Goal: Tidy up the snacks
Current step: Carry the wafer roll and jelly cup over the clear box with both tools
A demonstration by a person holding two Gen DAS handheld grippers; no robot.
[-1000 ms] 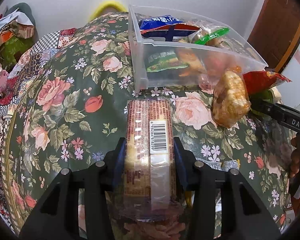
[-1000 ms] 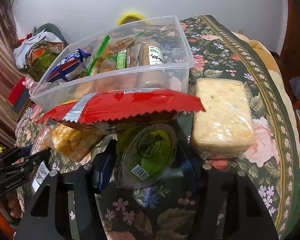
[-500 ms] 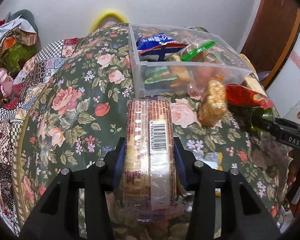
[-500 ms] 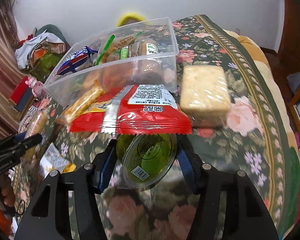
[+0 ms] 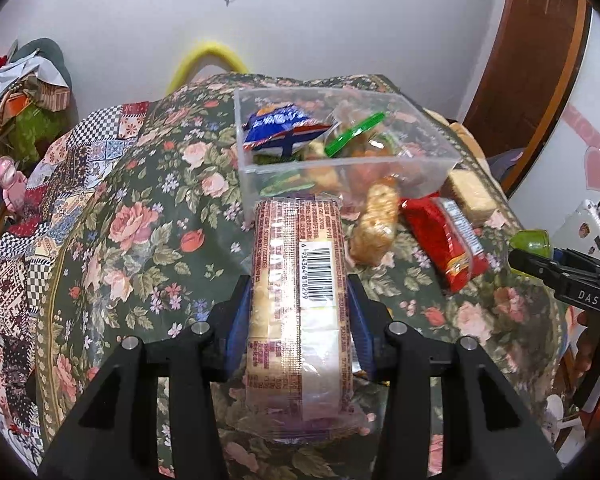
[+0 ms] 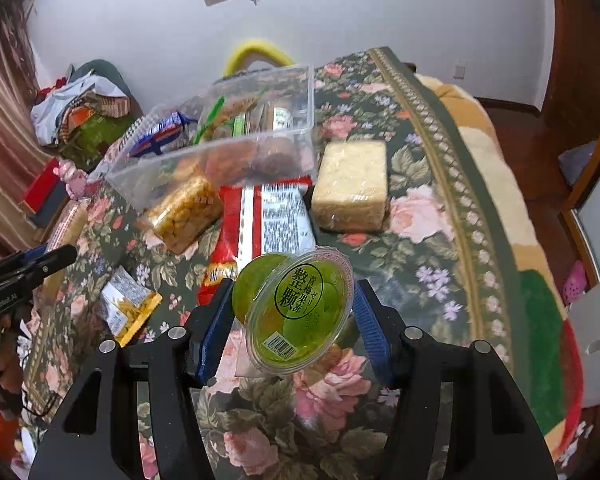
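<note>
Here, item one: left gripper (image 5: 298, 312), jaws closed narrow on a long cracker pack (image 5: 298, 300), clear film wrap, brown print, barcode up; blue ribbed pads pressed both its long sides. The pack was held above the floral cloth (image 5: 140, 220), its far end pointing at the clear bin (image 5: 260, 176).

Item two: right gripper (image 6: 294, 312), jaws set wider, clamped on a round jelly cup (image 6: 298, 312), clear plastic, green contents, printed lid tilted toward the lens. It was held off the cloth, near the red packet (image 6: 260, 224).

Item three: clear bin, rectangular, thin rigid plastic, standing on the cloth. Inside: a blue wrapper (image 5: 280, 130), a bag with a green strip (image 5: 354, 134), other wrapped goods blurred through the wall and hard to make out.

Item four: loose goods on the cloth just before the bin: a golden puffed bar (image 6: 186, 212) in clear film, the red packet with crimped ends, a pale square cake block (image 6: 350, 186) in wrap, a small yellow packet (image 6: 130, 308).

Whether the surface under the cloth was a bed or a counter could not be told. The lower end of the cracker pack was cut off behind the gripper body.
</note>
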